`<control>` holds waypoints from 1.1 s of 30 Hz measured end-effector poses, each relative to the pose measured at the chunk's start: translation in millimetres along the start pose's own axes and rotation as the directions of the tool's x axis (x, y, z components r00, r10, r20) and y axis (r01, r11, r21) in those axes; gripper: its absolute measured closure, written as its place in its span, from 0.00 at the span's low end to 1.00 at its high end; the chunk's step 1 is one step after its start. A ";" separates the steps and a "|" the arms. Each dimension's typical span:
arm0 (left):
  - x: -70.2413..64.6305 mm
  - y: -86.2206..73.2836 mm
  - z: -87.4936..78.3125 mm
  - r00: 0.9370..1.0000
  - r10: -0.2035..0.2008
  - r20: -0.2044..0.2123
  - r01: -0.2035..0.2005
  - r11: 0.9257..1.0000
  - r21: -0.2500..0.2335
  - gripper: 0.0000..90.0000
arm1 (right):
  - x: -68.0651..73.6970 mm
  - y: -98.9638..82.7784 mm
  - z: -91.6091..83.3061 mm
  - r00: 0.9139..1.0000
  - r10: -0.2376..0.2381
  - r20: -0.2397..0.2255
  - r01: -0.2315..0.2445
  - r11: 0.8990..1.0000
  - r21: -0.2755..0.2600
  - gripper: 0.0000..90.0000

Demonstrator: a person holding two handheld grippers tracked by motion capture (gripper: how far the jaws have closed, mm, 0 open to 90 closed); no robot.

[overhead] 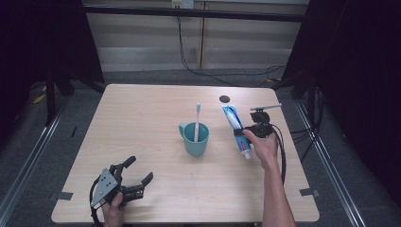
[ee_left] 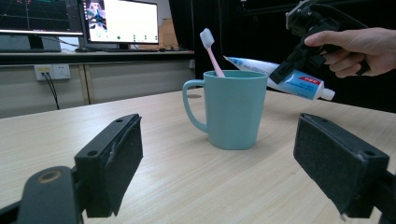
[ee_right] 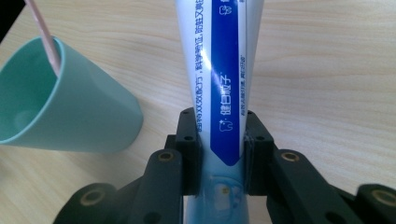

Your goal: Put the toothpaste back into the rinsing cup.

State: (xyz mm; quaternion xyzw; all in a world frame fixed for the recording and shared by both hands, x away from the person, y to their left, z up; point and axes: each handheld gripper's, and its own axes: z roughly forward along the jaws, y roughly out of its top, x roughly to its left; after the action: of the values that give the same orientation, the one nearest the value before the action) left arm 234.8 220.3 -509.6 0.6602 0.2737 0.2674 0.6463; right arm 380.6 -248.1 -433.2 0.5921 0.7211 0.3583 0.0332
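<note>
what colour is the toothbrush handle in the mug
Pink, with a white head; the toothbrush shows best in the left gripper view.

Toothbrush (overhead: 197,122) upright in teal mug (overhead: 195,139); right tongs (overhead: 246,129) apparently around toothpaste tube (overhead: 235,124).

From my right tongs' view the tube (ee_right: 219,84) runs off the top edge, its print too blurry to read; mug (ee_right: 70,112) clipped at the left.

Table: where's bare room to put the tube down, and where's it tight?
Free: the left half of the table, from the far edge to the left gripper, and the near strip between both arms. Tight: right of the mug, where the right gripper holds the tube beside it.
</note>
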 end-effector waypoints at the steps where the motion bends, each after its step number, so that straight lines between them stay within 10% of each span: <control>1: 0.0 0.0 0.0 1.000 0.000 0.000 0.000 1.000 0.000 0.17 | 0.5 0.0 -1.0 1.000 0.002 -0.003 -0.002 1.000 0.001 0.81; 17: 0.0 0.0 0.0 1.000 0.000 0.000 0.000 1.000 0.000 0.17 | 8.7 -1.3 -18.7 0.998 -0.036 -0.046 0.029 0.989 -0.142 0.81; 33: 0.0 0.0 0.0 1.000 0.000 0.000 0.000 1.000 0.000 0.17 | 16.8 -4.1 -29.4 0.991 -0.103 -0.079 0.074 0.948 -0.309 0.81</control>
State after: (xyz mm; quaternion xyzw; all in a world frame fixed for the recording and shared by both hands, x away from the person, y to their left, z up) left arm 234.8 220.3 -509.6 0.6601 0.2737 0.2674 0.6464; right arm 358.4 -247.5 -407.3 0.5293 0.6838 0.4910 0.1062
